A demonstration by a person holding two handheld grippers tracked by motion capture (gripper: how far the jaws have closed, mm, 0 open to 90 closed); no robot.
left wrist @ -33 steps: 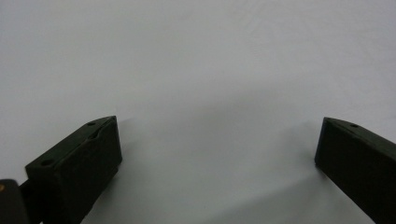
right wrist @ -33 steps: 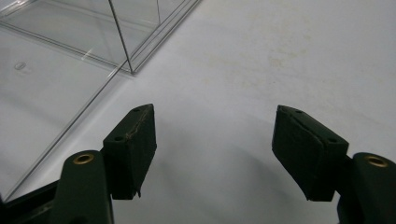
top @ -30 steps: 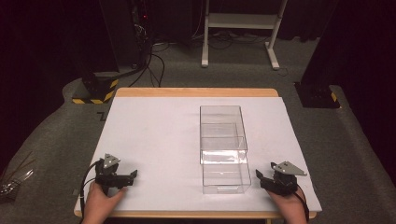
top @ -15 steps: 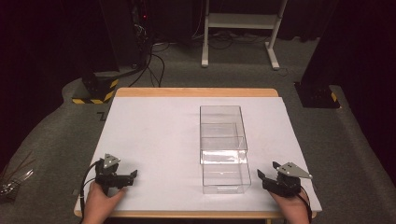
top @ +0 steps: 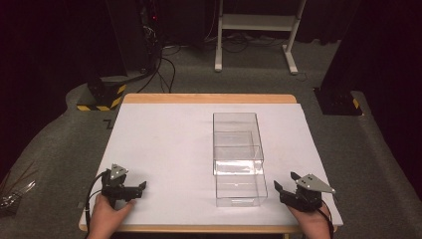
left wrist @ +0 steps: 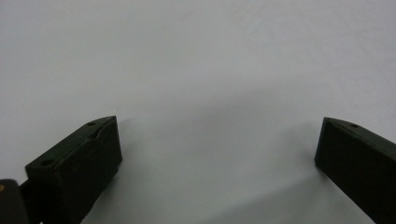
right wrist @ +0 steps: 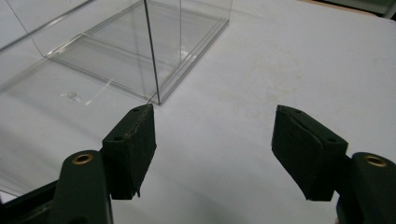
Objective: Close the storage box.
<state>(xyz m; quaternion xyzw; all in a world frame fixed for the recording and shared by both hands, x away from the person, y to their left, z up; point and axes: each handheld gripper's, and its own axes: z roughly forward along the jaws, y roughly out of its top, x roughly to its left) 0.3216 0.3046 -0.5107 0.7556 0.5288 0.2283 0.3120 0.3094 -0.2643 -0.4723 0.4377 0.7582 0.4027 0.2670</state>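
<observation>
Jaws of the right gripper (right wrist: 214, 140) stand parted with nothing between them; the clear plastic box (top: 238, 157) sits just ahead, its corner near one jaw. Left gripper (left wrist: 217, 149) gapes over bare white table (top: 164, 144). No writing is legible. Nothing has visibly shifted since the earlier frames.
</observation>
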